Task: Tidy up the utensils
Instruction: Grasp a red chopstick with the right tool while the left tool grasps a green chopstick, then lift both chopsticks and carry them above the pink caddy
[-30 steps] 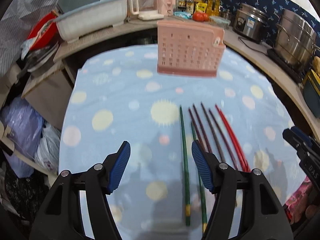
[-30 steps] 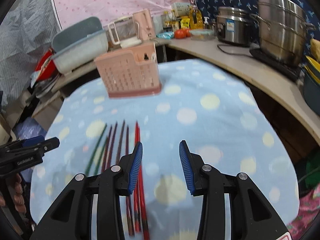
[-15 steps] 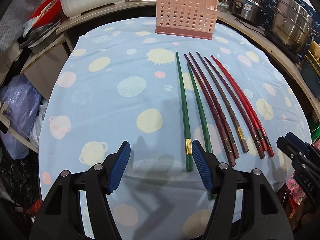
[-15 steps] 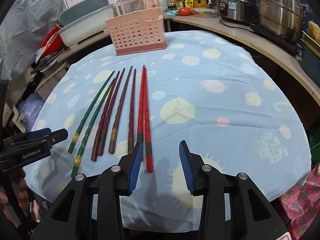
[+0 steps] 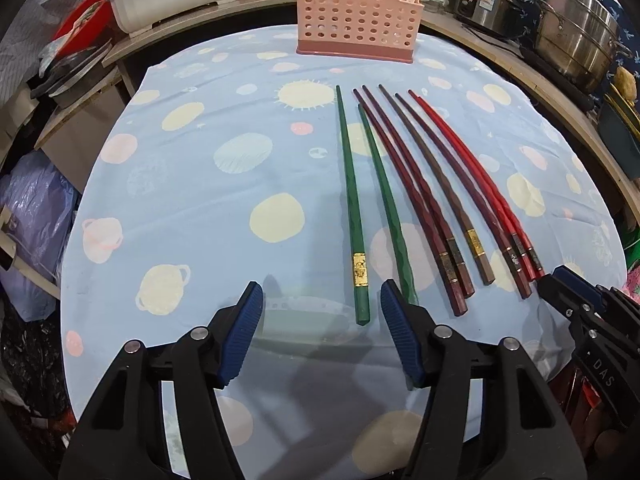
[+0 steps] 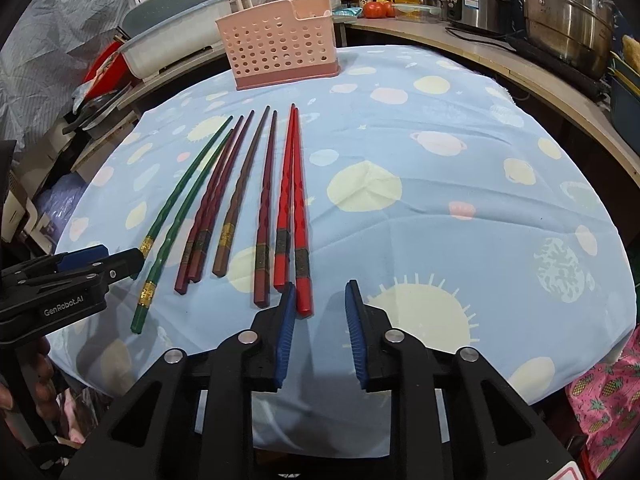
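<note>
Eight long chopsticks lie side by side on the pale blue spotted tablecloth [image 5: 192,208], tips pointing toward the perforated pink plastic utensil holder [image 5: 356,16] at twelve o'clock.

Through my left wrist camera, my left gripper [image 5: 320,336] hangs low over the near edge of the cloth, jaws apart and just now closing a little. The butt of the leftmost green chopstick [image 5: 352,200] reaches up between my blue ribbed pads [image 5: 244,336], but neither pad touches it. Its green partner [image 5: 388,204] runs in just behind my right-hand pad. At four o'clock I see the tip of my other tool beside the red ends.

Through my right wrist camera, my right gripper [image 6: 320,328] is narrowing its jaws with nothing gripped. The bright red chopstick pair [image 6: 294,200] ends at eleven o'clock of the gap, its nearer butt just beside my left-hand pad. Dark maroon and brown sticks [image 6: 236,188] fan away toward ten o'clock.

I judge this to be the reach before the first pick-up, with the holder apparently empty. Next, each hand should centre on one butt end, pinch it, lift, and carry it tip-down into the holder.
</note>
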Demonstrator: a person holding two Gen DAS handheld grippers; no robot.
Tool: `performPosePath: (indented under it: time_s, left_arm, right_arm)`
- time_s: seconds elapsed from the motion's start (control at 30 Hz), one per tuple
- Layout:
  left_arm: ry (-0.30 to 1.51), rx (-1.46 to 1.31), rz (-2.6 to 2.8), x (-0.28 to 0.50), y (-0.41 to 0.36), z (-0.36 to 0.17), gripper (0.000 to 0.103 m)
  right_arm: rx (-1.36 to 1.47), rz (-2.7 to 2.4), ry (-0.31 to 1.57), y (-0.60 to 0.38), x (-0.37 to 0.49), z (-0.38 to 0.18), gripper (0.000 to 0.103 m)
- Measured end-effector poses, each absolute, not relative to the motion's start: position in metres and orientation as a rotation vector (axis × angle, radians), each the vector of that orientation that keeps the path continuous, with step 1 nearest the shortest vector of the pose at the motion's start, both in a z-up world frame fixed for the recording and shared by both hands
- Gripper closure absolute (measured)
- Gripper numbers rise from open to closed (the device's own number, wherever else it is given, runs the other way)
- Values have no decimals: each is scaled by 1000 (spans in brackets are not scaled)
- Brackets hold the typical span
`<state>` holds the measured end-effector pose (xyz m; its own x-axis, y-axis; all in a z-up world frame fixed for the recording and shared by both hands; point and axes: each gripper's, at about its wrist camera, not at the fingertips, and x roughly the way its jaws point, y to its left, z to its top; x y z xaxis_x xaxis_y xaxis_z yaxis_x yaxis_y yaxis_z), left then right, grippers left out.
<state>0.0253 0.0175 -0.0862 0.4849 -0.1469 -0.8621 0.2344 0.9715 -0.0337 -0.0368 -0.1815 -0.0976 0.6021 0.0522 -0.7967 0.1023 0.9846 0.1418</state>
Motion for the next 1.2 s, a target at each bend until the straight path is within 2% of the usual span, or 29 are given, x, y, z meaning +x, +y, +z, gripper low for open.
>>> performPosePath:
  time_s: [0.43,0.7,0.83,0.9,1.2]
  left_arm:
    - [1039,86,-225,33,17,-91,50]
    - [1033,97,-261,34,12,-88,76]
    - [1032,101,-277,33,9,-88,84]
    - [1038,89,-285,32,10,-88,94]
    - [1050,38,-304,29,17,-81,96]
  right_arm:
    - [168,-30,916,-179,-19,-101,82]
    - [162,-28,910,-178,-14,-102,83]
    - [170,-27,911,-179,-14,-102,92]
    - [176,-25,912,-181,-14,-102,94]
    - [201,-21,898,-185,-21,-94,96]
